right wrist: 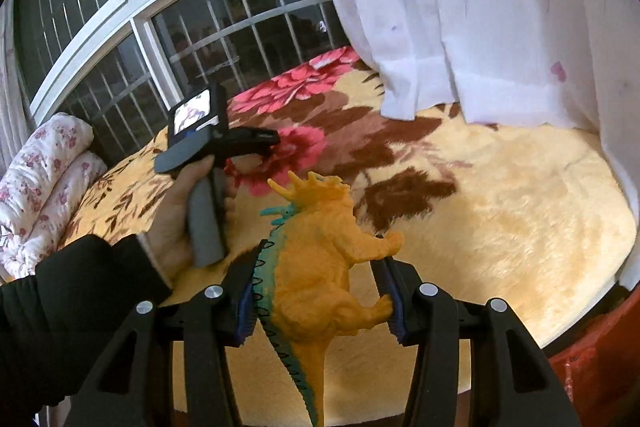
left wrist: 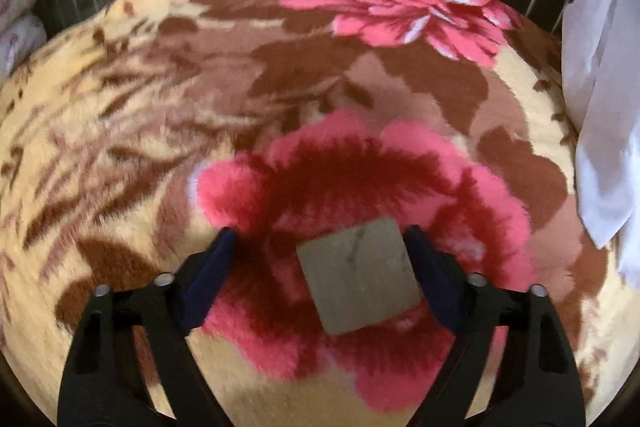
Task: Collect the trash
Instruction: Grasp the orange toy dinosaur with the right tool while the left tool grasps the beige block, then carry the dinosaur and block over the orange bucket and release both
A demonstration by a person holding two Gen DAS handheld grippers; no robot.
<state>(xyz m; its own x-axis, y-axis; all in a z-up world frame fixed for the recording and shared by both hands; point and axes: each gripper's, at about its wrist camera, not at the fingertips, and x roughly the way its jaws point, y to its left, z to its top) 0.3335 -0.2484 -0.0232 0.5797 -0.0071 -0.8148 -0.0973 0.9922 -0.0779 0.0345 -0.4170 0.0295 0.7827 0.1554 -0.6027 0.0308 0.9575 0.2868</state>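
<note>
My left gripper (left wrist: pixel 320 233) stands part-open astride the brown cardboard square (left wrist: pixel 359 274) lying on the floral blanket (left wrist: pixel 120 107), toward my four-o'clock pad, which looks to touch it; right gripper (right wrist: pixel 316 281) clamps the dinosaur toy (right wrist: pixel 316 259).

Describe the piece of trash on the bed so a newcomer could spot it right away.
Look at the floral blanket covering the bed, then its big pink flower. On that flower, between the left gripper fingers, lies a flat grey-brown cardboard square, the only plain, dull thing there.
</note>
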